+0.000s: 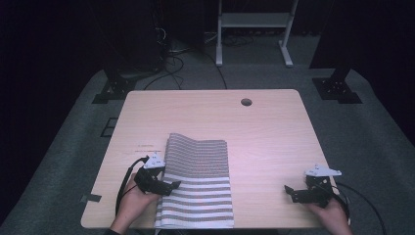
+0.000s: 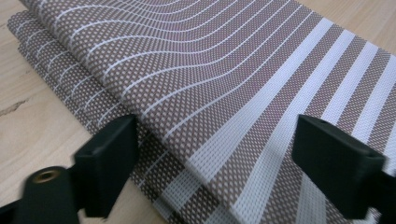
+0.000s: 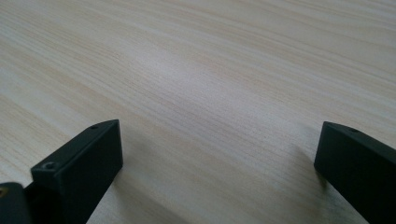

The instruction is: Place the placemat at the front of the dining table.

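**Left gripper poised at the folded edge of the striped cloth**

The striped cloth (image 1: 198, 181) lies folded on the near left part of the tabletop (image 1: 264, 132), its near end at the front edge. Fine brown-and-white stripes cover the far half, broad white bands the near half. In the left gripper view the left side of the cloth shows several stacked layers (image 2: 88, 100).

The left gripper (image 1: 171, 186) sits over this left edge. Its jaws stand spread, one above the layered edge and one above the broad bands; the pads do not press on the fabric, so nothing is pinched yet.

To do this step well, I think the lower jaw should slide under all the layers before closing, otherwise only the top sheet is caught.

The right gripper (image 1: 289, 192) rests well apart near the right edge, jaws spread wide over bare wood, holding nothing.
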`<state>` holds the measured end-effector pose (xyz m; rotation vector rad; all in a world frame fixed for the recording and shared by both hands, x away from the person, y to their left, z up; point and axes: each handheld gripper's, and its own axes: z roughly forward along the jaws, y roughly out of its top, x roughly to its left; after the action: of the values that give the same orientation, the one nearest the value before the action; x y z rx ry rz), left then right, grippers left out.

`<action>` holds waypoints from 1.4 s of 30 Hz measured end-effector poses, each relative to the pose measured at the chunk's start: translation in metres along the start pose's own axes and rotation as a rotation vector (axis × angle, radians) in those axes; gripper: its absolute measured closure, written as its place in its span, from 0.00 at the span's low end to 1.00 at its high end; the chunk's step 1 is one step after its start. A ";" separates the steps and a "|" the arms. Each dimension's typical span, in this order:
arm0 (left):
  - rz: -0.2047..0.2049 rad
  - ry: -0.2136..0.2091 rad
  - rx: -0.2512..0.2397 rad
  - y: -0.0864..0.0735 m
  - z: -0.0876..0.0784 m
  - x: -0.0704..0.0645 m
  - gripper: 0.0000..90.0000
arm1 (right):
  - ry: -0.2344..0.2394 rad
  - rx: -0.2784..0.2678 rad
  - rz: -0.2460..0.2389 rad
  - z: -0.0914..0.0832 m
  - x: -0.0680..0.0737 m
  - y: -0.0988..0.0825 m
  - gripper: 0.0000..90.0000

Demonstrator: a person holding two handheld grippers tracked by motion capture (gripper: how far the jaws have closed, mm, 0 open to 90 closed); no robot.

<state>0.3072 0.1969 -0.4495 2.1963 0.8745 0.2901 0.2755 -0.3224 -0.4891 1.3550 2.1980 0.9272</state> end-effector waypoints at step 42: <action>-0.008 -0.063 -0.062 0.035 -0.015 -0.004 0.97 | 0.000 0.001 0.001 0.000 0.000 0.000 0.00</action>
<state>0.3154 0.1850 -0.4137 2.1326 0.8292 0.2401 0.2755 -0.3224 -0.4891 1.3564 2.1984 0.9274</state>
